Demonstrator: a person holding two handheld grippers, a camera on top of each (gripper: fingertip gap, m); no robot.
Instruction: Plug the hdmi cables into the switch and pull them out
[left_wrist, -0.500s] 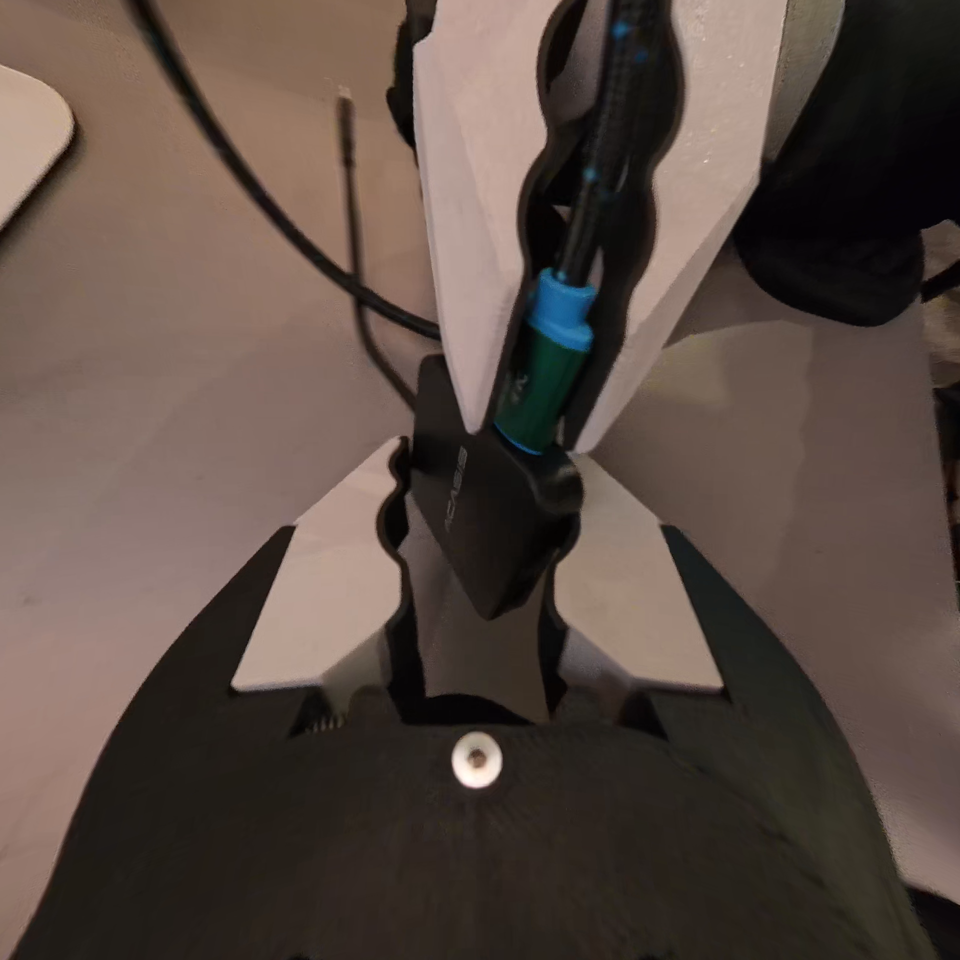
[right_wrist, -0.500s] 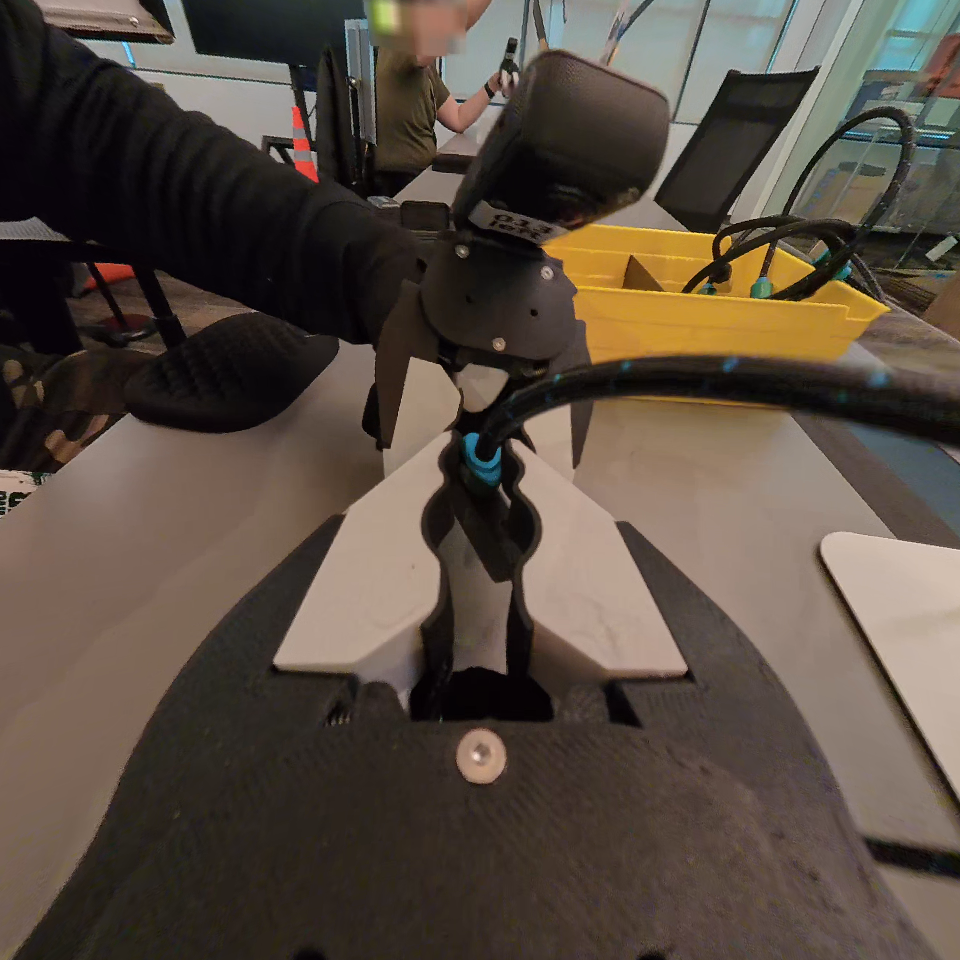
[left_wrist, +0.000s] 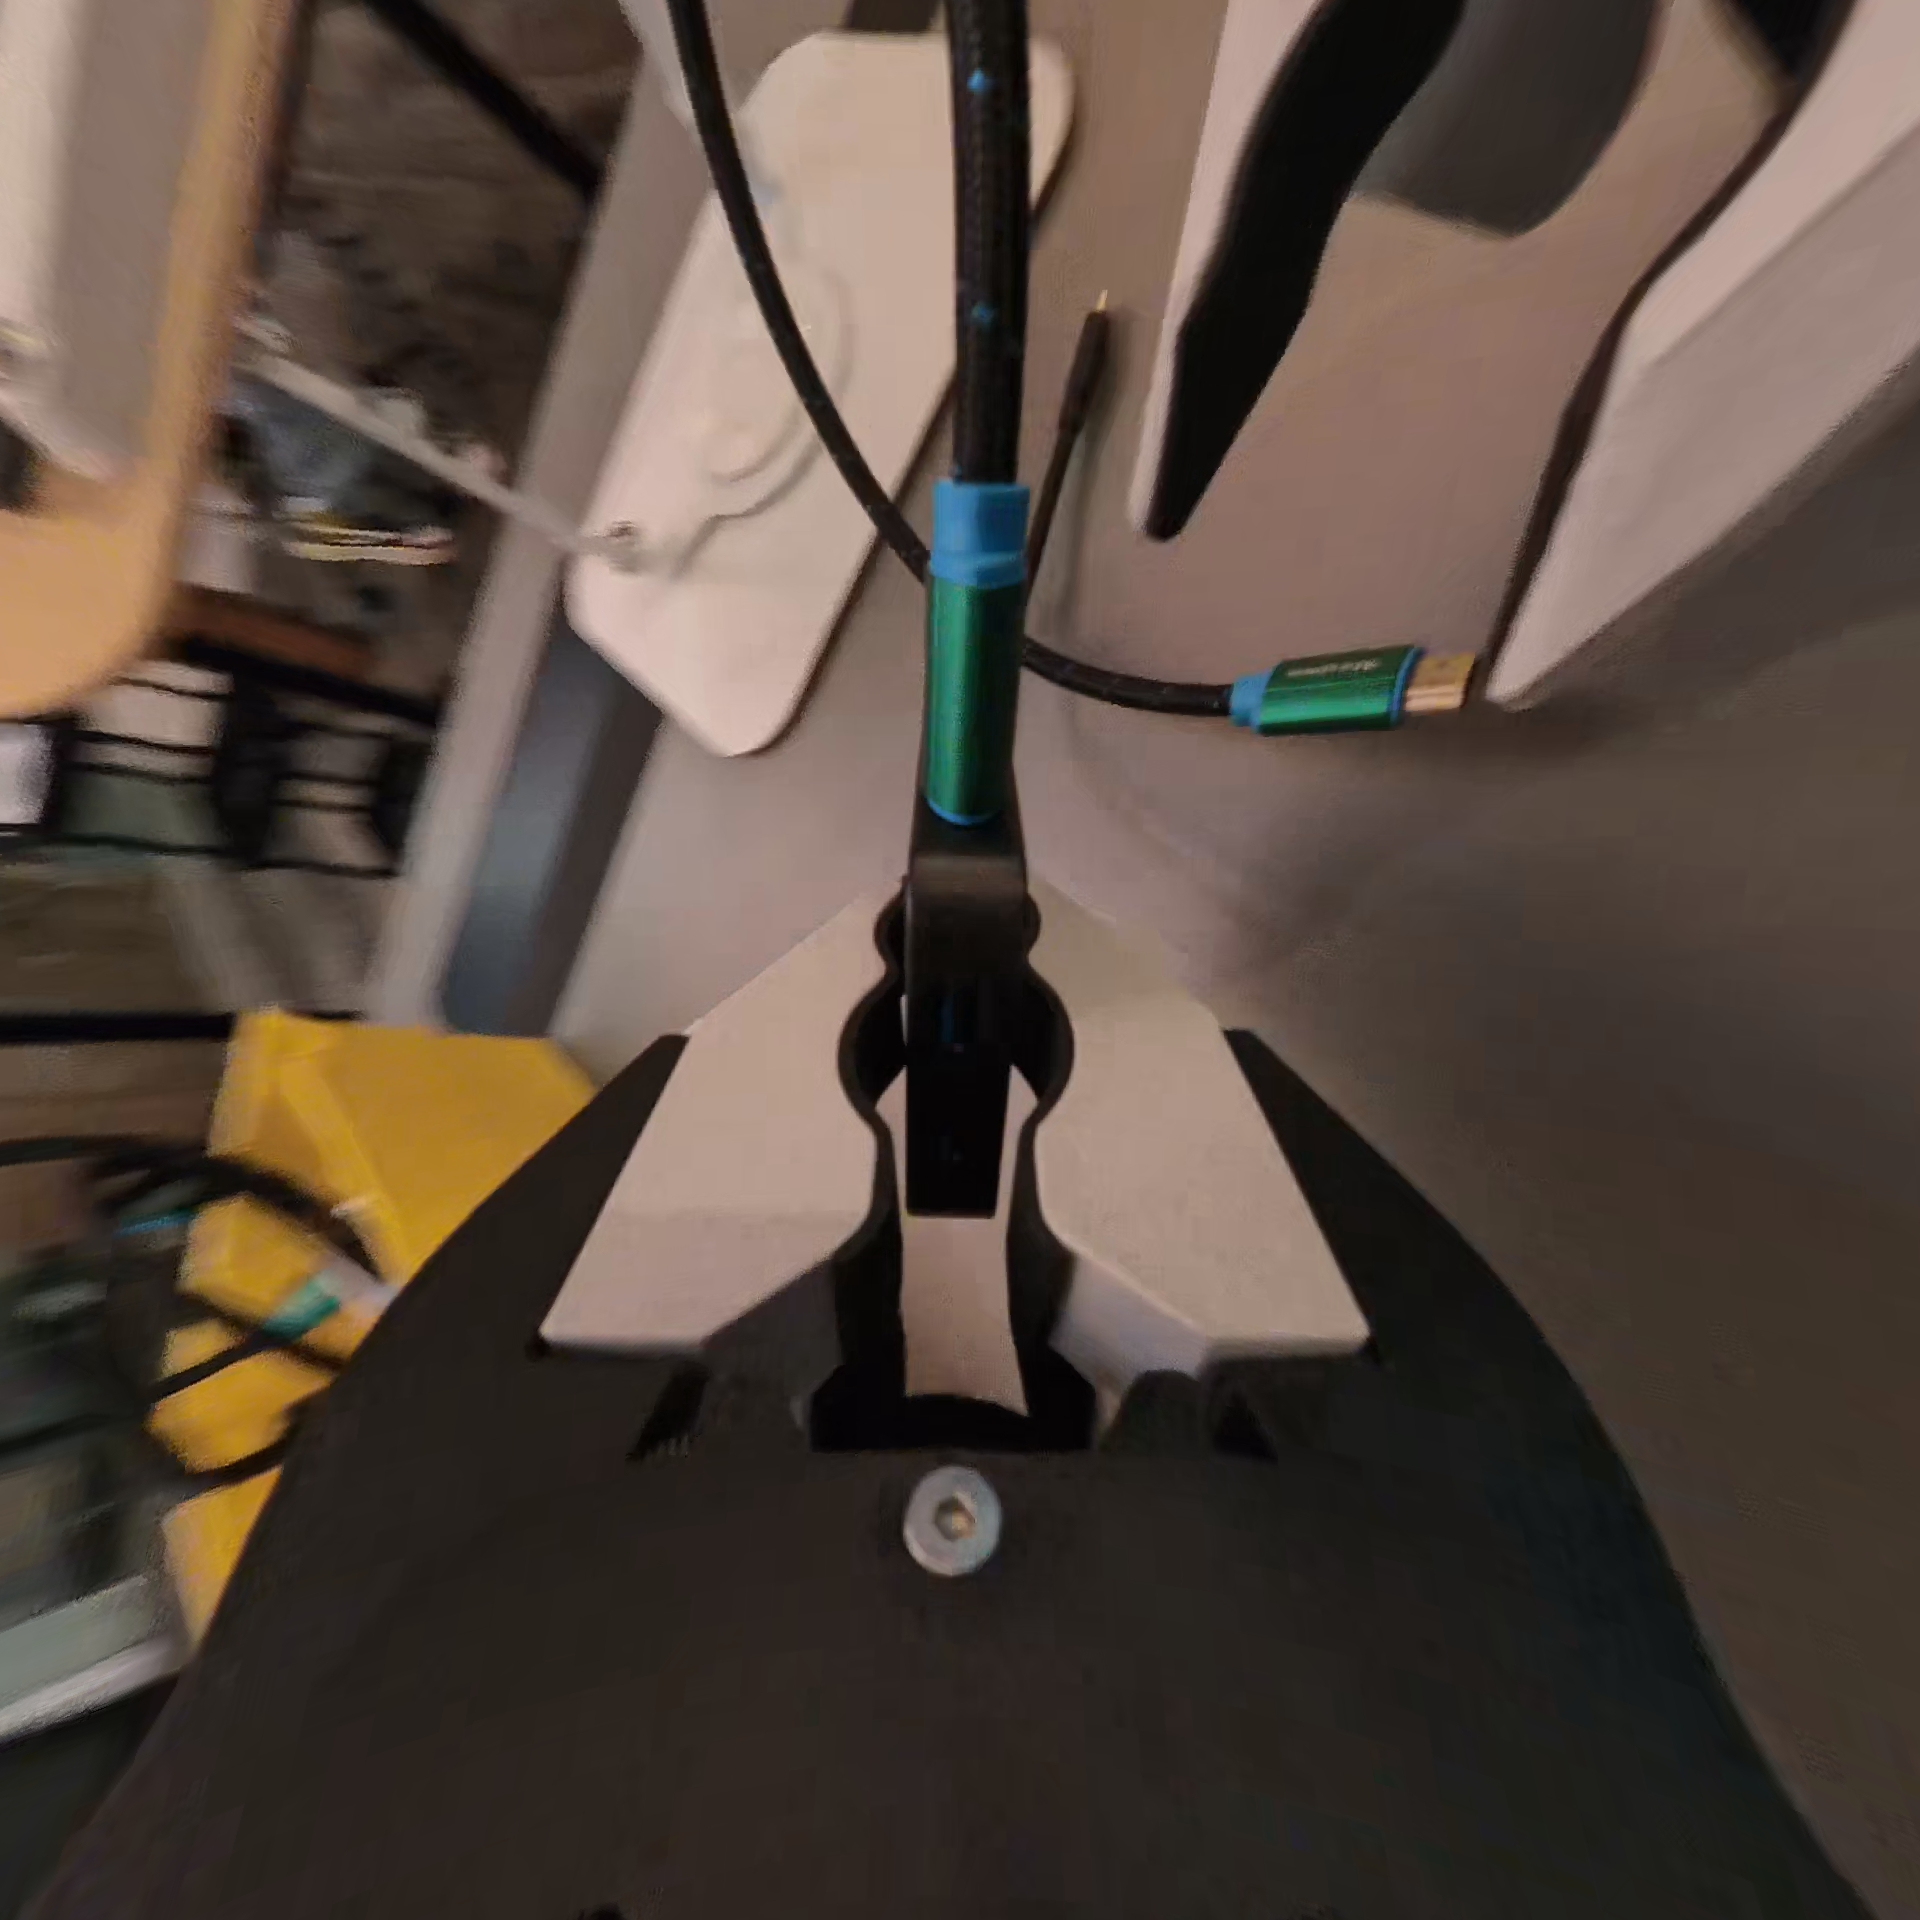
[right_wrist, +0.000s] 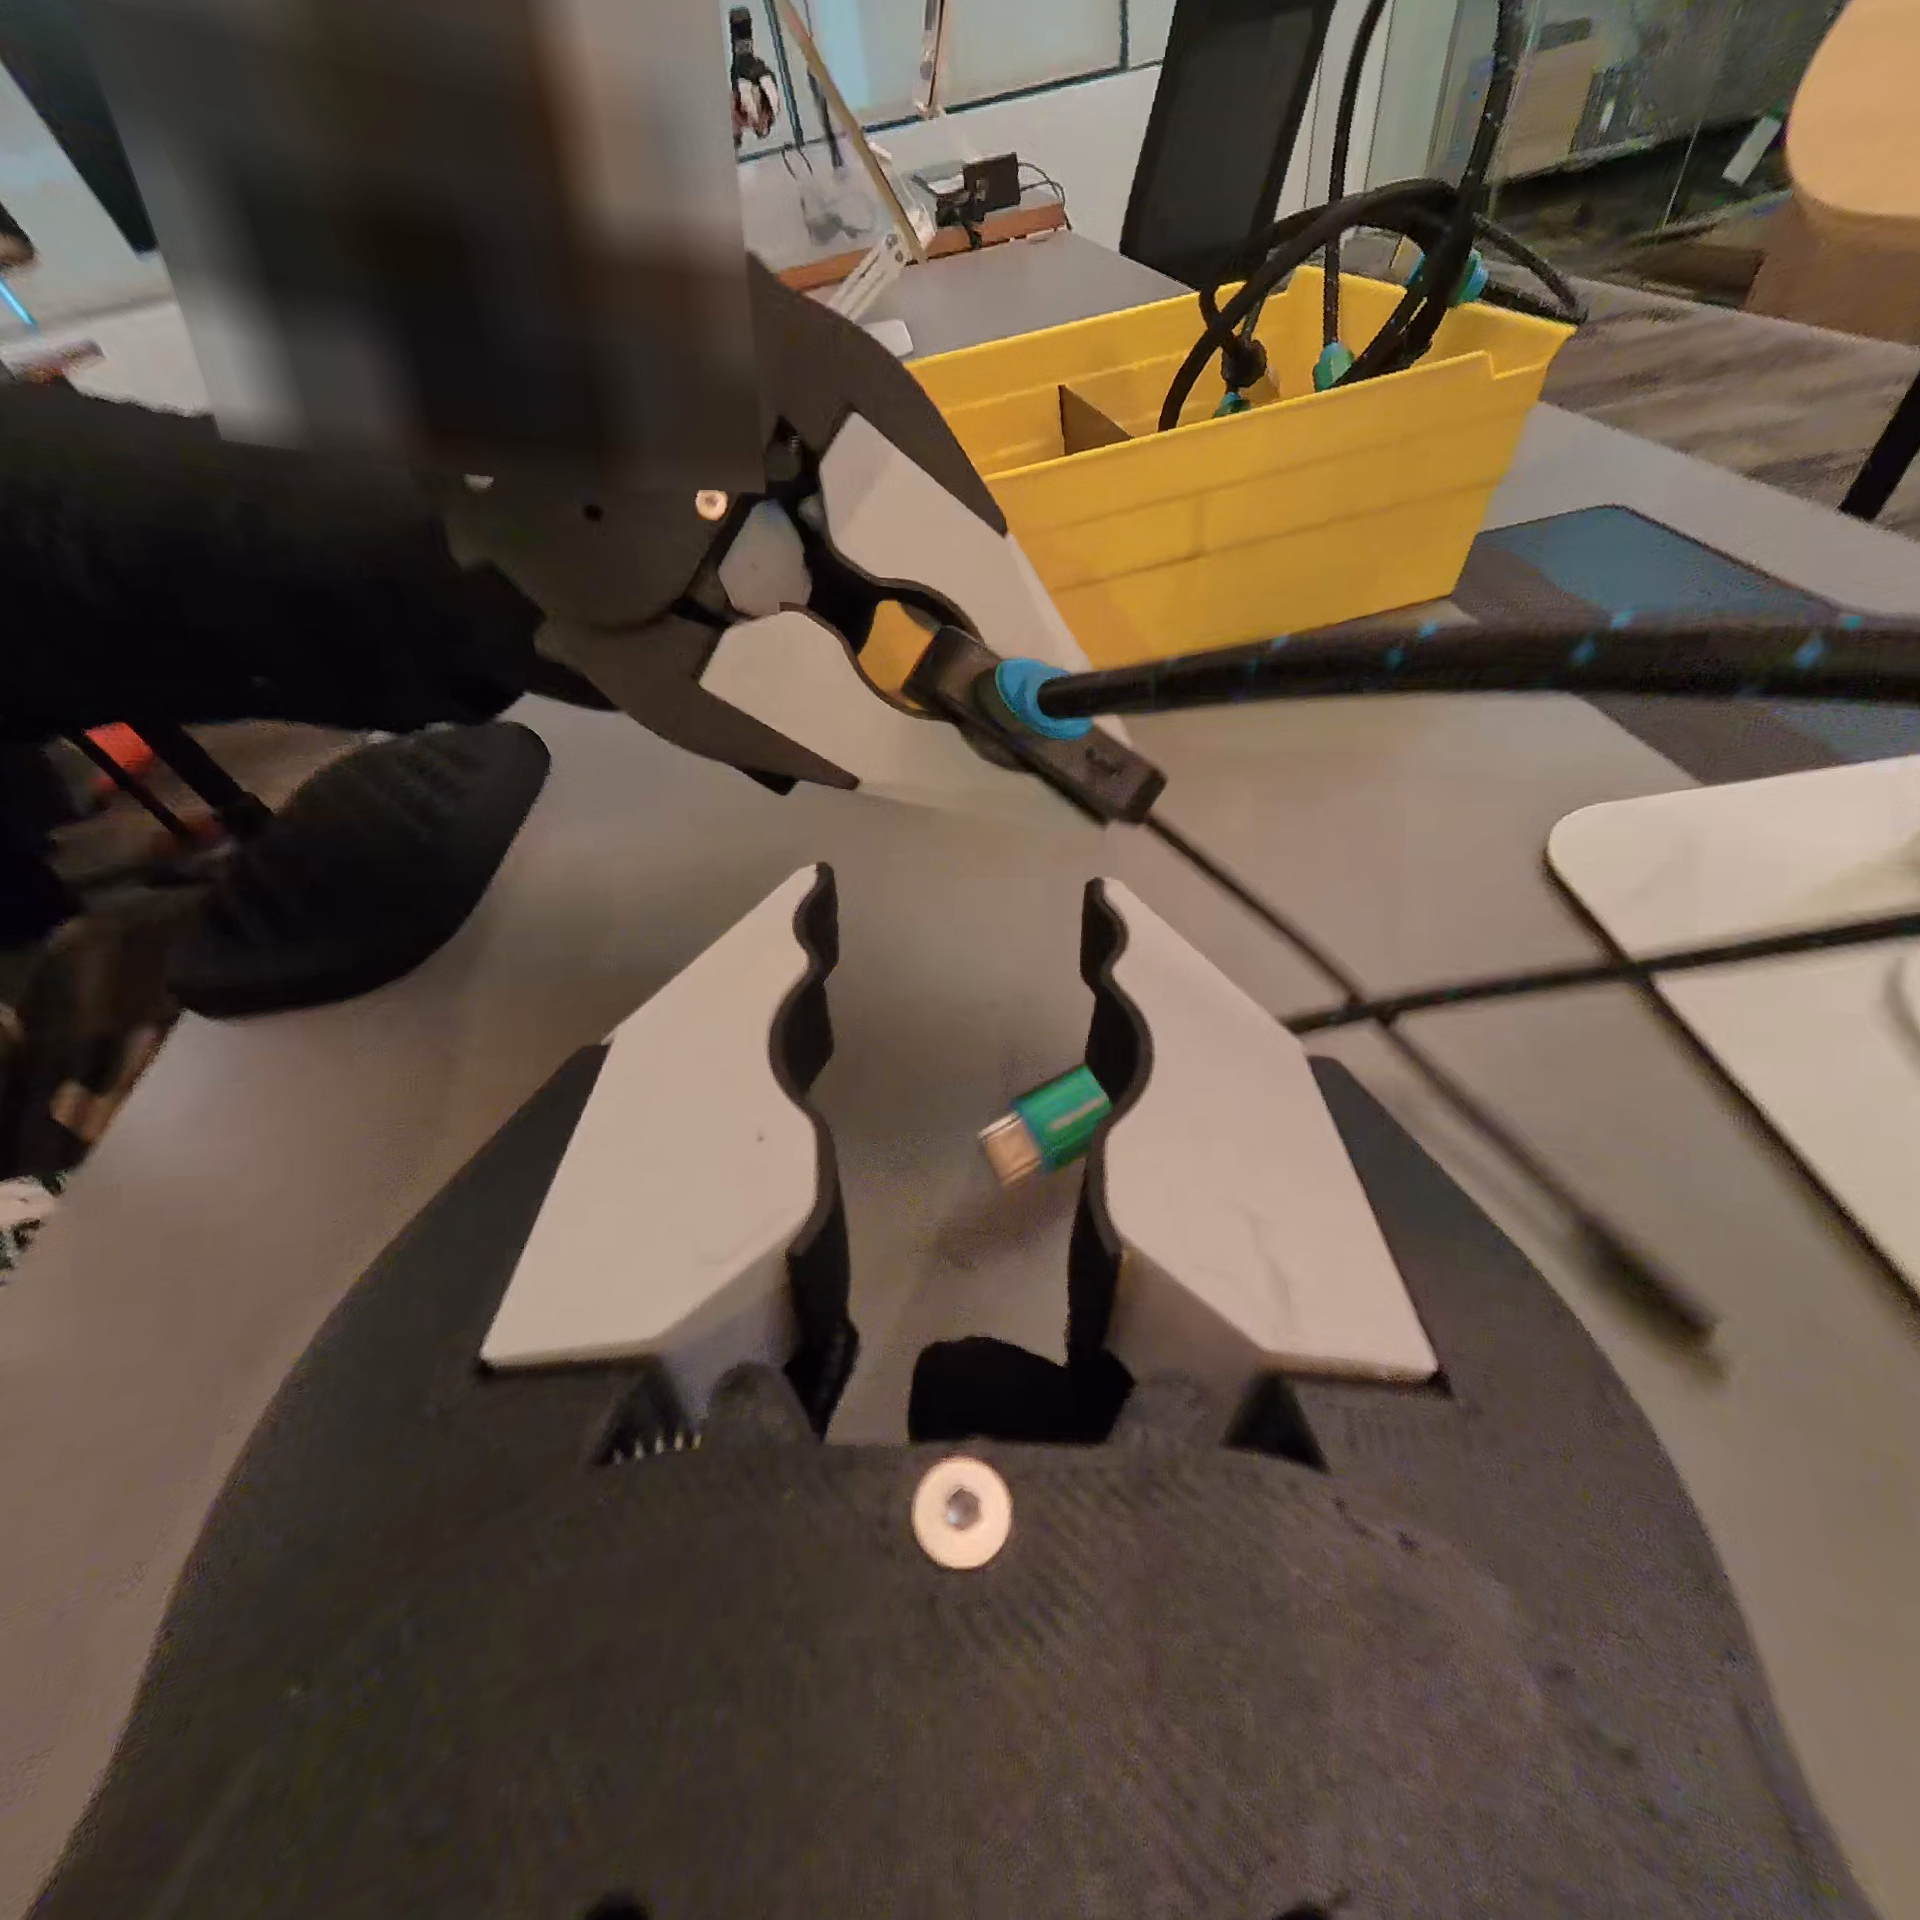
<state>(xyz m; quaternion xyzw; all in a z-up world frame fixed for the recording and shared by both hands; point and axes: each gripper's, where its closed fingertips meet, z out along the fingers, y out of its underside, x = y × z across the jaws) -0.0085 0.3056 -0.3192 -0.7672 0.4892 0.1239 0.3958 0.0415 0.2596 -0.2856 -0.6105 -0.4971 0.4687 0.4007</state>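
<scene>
Two risks stand out: the left gripper (left_wrist: 961, 1023) clamps the black switch (left_wrist: 958, 1049) edge-on with one cable (left_wrist: 971, 665) plugged in, so cable drag could twist it loose; the right gripper (right_wrist: 956, 1049), jaws apart and empty, could nudge the loose plug (right_wrist: 1047, 1132) on the table (right_wrist: 312, 1091).

The left hand-held gripper (left_wrist: 961, 997) clamps the black switch (left_wrist: 956, 1039), green-plugged cable (left_wrist: 968, 707) inserted.

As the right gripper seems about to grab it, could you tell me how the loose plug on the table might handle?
The loose plug looks small and probably light. Its shiny green shell may slip. Its cable curves, so it likely trails limply.
</scene>
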